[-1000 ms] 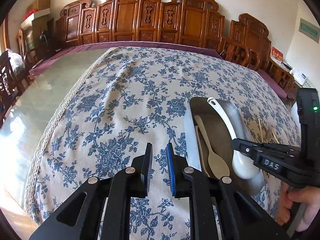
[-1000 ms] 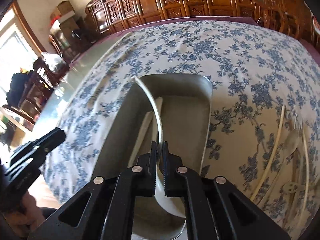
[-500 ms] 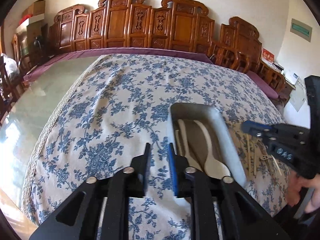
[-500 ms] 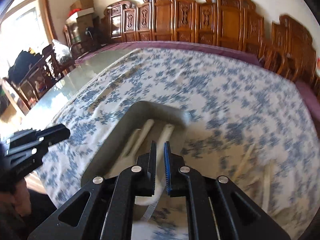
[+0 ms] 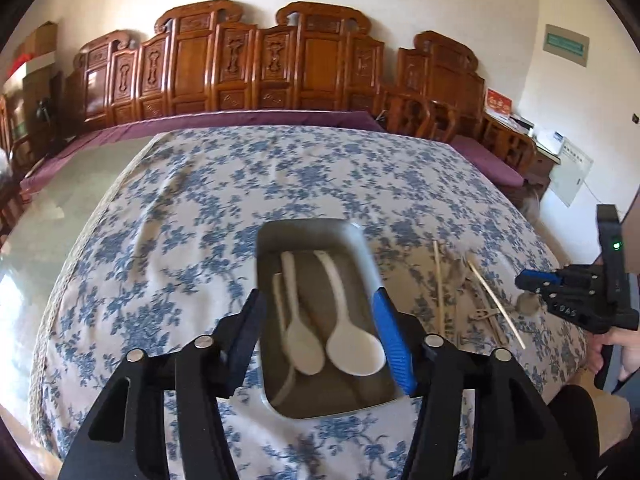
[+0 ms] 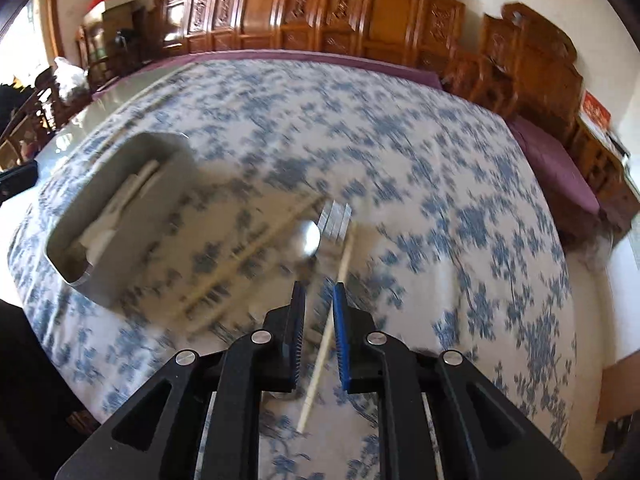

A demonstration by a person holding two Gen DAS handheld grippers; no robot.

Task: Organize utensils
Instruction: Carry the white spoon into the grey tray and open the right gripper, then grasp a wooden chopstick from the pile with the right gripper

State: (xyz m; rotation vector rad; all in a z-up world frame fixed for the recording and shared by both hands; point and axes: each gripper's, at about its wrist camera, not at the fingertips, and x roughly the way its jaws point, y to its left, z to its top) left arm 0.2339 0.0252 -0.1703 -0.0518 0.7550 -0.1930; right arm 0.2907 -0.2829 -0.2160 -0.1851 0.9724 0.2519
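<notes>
We count one metal tray (image 5: 362, 248) on the bench, holding two white spoons (image 5: 352, 350) side by side, bowls toward us, plus a thinner pale utensil beside them that we cannot identify. To the tray's right, loose on the cloth (image 5: 192, 208), lie at least three chopsticks (image 6: 320, 348) and one metal spoon (image 6: 310, 236); blur obscures the rest. The bench carries a blue floral cloth, with carved wooden chairs (image 5: 256, 64) along the far wall. Compared with half a second ago, our left gripper (image 5: 320, 340) has spread from a narrow gap to wide and now straddles the tray, holding nothing. Our right gripper (image 6: 319, 336) has left the tray and hangs over the loose utensils, jaws narrowly apart and empty, one chopstick lying between them.
</notes>
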